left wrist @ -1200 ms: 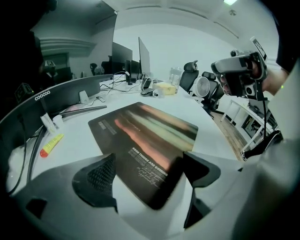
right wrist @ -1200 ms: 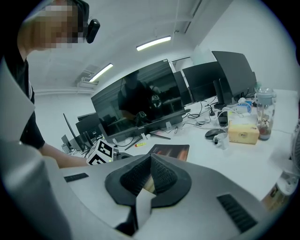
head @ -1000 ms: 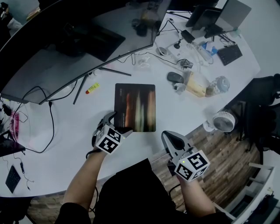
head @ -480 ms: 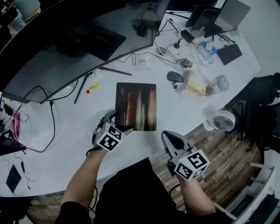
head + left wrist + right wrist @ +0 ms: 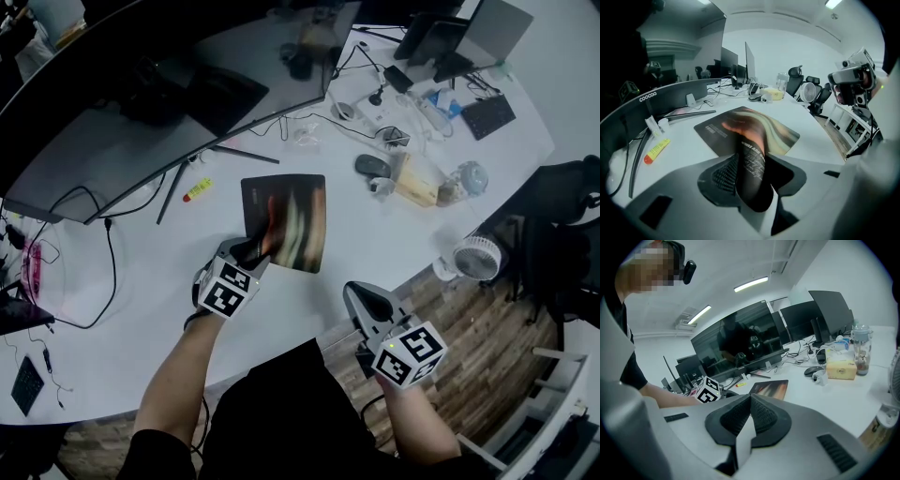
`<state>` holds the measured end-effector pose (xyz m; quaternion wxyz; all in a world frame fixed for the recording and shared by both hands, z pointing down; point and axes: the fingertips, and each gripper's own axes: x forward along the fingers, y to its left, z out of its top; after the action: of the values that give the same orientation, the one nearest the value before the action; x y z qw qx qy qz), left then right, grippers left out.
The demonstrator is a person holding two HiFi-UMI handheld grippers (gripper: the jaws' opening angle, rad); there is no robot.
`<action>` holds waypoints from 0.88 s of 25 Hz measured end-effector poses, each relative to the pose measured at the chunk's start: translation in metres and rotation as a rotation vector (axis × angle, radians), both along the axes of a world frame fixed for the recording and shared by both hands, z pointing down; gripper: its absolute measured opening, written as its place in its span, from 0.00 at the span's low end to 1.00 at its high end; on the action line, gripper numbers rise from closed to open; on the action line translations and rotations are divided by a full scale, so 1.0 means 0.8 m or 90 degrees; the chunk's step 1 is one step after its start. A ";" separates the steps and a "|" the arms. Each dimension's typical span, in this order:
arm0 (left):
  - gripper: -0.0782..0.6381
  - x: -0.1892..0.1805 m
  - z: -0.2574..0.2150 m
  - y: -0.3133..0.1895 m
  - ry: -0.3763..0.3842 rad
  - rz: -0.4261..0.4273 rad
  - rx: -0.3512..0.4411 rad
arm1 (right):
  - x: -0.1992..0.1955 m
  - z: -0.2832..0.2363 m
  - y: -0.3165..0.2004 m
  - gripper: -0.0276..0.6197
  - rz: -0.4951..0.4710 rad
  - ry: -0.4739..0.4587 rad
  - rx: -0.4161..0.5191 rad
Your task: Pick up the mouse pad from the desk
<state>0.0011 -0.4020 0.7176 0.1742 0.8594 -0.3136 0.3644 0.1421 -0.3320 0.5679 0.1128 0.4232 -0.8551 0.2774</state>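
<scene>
The near corner of the mouse pad [image 5: 286,222] has lifted off the desk [image 5: 141,309], pinched between the closing left tongs [image 5: 251,253]; the right tongs [image 5: 363,300] sit clenched and empty.

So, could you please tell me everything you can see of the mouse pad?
The mouse pad is a thin, flexible rectangle, dark with orange, cream and green streaks and small white print. Its near edge is bent up between the jaws of the left gripper, which are closing and pinching it; its far part rests on the white desk.
</scene>
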 end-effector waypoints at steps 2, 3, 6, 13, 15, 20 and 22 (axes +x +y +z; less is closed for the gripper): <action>0.35 0.000 -0.001 -0.002 -0.005 0.004 -0.001 | 0.002 0.000 0.000 0.05 0.002 0.001 -0.001; 0.35 0.000 -0.001 -0.002 -0.006 0.005 0.000 | 0.003 0.000 -0.001 0.05 0.003 0.002 -0.001; 0.35 0.000 -0.002 -0.001 -0.010 0.000 0.003 | 0.004 0.001 -0.002 0.05 0.005 0.003 -0.003; 0.17 -0.008 -0.007 -0.008 -0.013 0.005 0.019 | -0.003 -0.017 -0.013 0.05 0.001 -0.001 0.014; 0.16 -0.011 -0.019 -0.005 -0.026 0.011 0.026 | -0.005 -0.027 -0.014 0.05 -0.001 0.000 0.021; 0.16 -0.023 -0.045 0.000 -0.022 0.006 0.040 | -0.015 -0.059 -0.018 0.05 -0.005 0.001 0.050; 0.16 -0.027 -0.059 0.001 -0.017 0.003 0.053 | -0.020 -0.071 -0.020 0.05 -0.009 0.004 0.062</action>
<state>-0.0202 -0.4014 0.6702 0.1330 0.8615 -0.3292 0.3630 0.1260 -0.3479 0.5108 0.0965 0.4232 -0.8702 0.2332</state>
